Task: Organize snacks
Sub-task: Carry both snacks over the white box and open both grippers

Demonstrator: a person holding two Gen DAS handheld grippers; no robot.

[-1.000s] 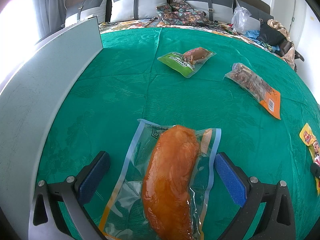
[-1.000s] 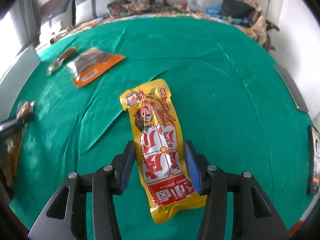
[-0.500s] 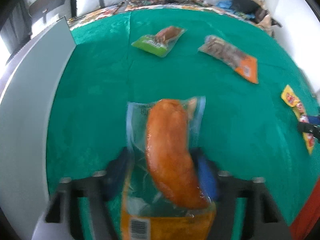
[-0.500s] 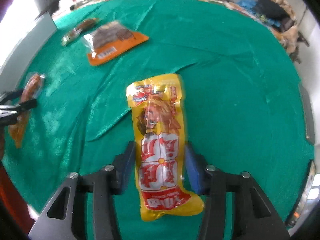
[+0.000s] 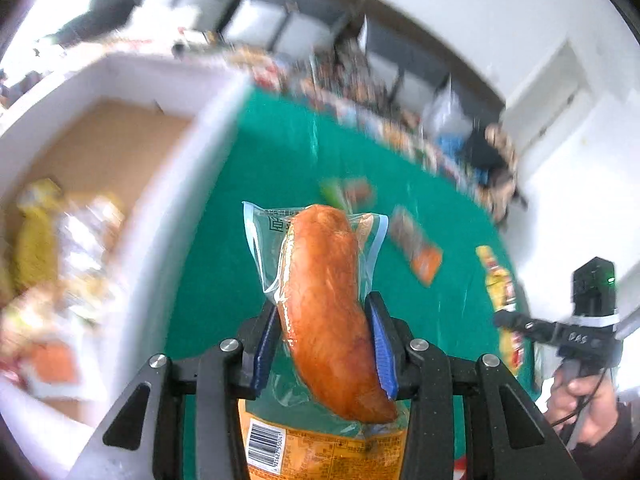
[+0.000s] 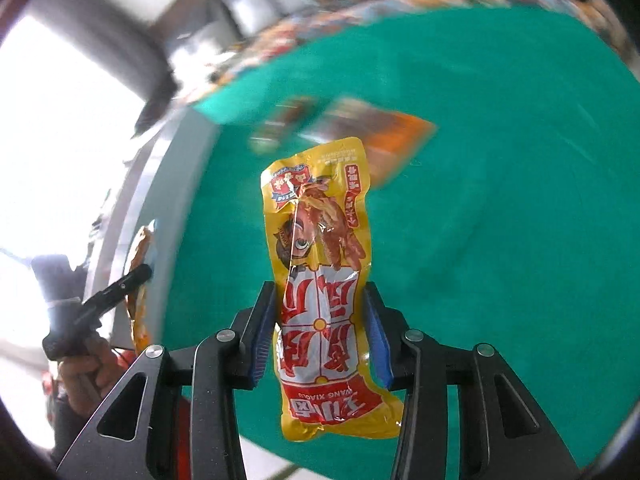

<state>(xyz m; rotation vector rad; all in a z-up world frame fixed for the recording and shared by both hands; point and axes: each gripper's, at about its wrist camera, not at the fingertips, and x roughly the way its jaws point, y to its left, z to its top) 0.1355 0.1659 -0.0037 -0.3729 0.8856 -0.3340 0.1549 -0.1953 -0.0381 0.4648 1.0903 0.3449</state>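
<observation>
Item by item, then: left gripper (image 5: 324,350), blue-padded jaws clamped on the sides of a clear vacuum pack of orange-brown meat (image 5: 326,304); pack held off the green cloth (image 5: 272,152), its sealed clear end pointing away from the camera and its barcoded orange end hanging below the jaws; white box (image 5: 160,216) to the left of the pack, brown inside, holding blurred snack packets (image 5: 60,240) in yellow, silver and orange, none of them legible; two loose packets on the cloth beyond the held pack, a green one (image 5: 348,192) and an orange-ended one (image 5: 418,250), both smeared by motion blur; right gripper (image 6: 318,328), jaws likewise closed on a yellow snack packet (image 6: 320,272) printed with red characters and a cartoon face; packet held upright, clear of the cloth, gripped across its lower half, its bottom edge drooping under the jaws; same yellow packet visible at the right edge of the left wrist view, with the person's right hand (image 5: 592,408) on the gripper handle below it; headboard cushions (image 5: 280,20) blurred at the far side.
</observation>
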